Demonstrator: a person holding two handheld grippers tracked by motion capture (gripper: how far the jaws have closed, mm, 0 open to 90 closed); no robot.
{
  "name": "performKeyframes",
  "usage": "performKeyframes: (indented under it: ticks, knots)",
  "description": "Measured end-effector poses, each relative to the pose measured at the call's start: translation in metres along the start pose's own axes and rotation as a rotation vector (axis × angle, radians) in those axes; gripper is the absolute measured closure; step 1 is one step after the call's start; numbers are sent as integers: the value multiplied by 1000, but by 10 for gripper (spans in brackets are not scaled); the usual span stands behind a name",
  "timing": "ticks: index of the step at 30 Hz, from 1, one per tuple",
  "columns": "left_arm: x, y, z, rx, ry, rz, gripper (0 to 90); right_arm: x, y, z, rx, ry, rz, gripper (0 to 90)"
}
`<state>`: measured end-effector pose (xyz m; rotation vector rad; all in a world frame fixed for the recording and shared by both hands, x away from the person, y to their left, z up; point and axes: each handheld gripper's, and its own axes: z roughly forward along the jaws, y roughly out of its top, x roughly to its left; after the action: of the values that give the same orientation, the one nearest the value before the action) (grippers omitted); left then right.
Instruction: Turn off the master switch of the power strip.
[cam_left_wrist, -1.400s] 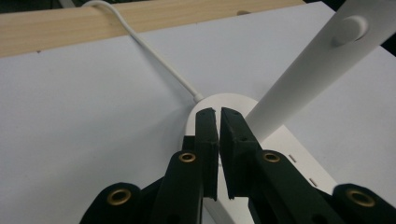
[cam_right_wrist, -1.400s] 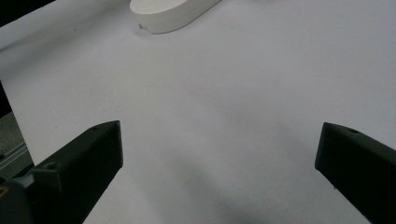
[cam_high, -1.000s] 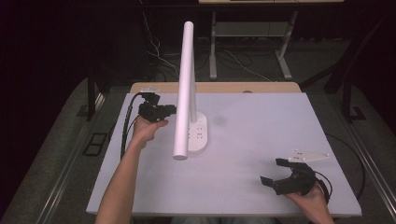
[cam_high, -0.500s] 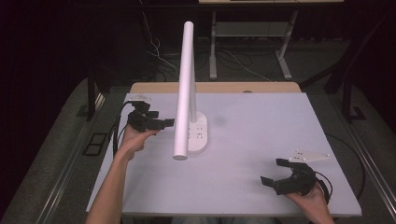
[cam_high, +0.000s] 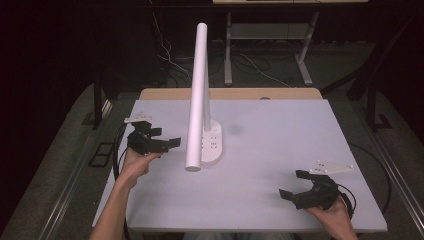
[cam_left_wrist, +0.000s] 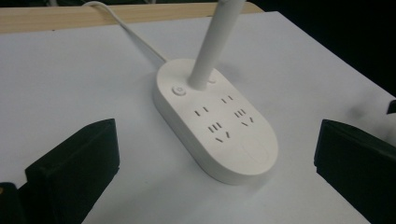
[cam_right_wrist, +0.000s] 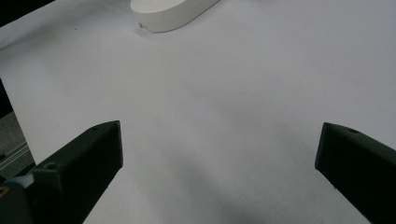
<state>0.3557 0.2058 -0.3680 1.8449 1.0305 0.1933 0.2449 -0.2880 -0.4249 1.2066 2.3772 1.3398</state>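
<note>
A white desk lamp stands mid-table: an oval base (cam_high: 212, 142) with socket slots and a long white tube (cam_high: 197, 95) leaning toward me. In the left gripper view the base (cam_left_wrist: 219, 126) lies just ahead between the jaws, with a round button (cam_left_wrist: 179, 90) beside the stem (cam_left_wrist: 212, 46). My left gripper (cam_high: 167, 142) is open, left of the base and apart from it, pointing at it. My right gripper (cam_high: 295, 184) is open near the table's front right, holding nothing. The end of the base (cam_right_wrist: 170, 11) shows far off in the right gripper view.
The white table top (cam_high: 280, 135) sits on a wooden desk edge (cam_high: 235, 93). A white cord (cam_left_wrist: 126, 28) runs from the lamp base toward the back. Cables (cam_high: 117, 150) trail off the left edge. A metal frame (cam_high: 270, 35) stands behind on the dark floor.
My left gripper has drawn back leftward and toward me, away from the lamp base. The right gripper has stayed put.
</note>
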Motion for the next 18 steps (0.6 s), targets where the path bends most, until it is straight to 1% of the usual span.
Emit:
performKeyframes:
  ticks: [1,2,6,9,12,14,15,16,18]
  knots:
    - [-2,-2,-1,-4,0,12,0,0,0,0,0,0,0,2]
    - [-4,-3,-3,-9,-3,10,0,0,0,0,1,0,0,2]
    - [-10,-10,-8,-24,-11,28,0,1,0,0,0,0,1,2]
    - [-13,-17,-11,-29,-12,27,0,1,0,0,0,1,1,2]
    - [-15,-23,-11,-33,-28,13,0,1,0,1,0,-1,-5,2]
    - [-17,-26,-11,-30,-34,17,0,1,0,1,0,-1,-4,2]
    - [-19,-28,-11,-29,-36,11,0,1,0,1,0,-1,-3,2]
    - [-20,-30,-10,-26,-39,20,0,1,0,1,2,-2,-3,2]
    - [-24,-34,-10,-23,-46,23,0,1,0,1,2,-2,-1,2]
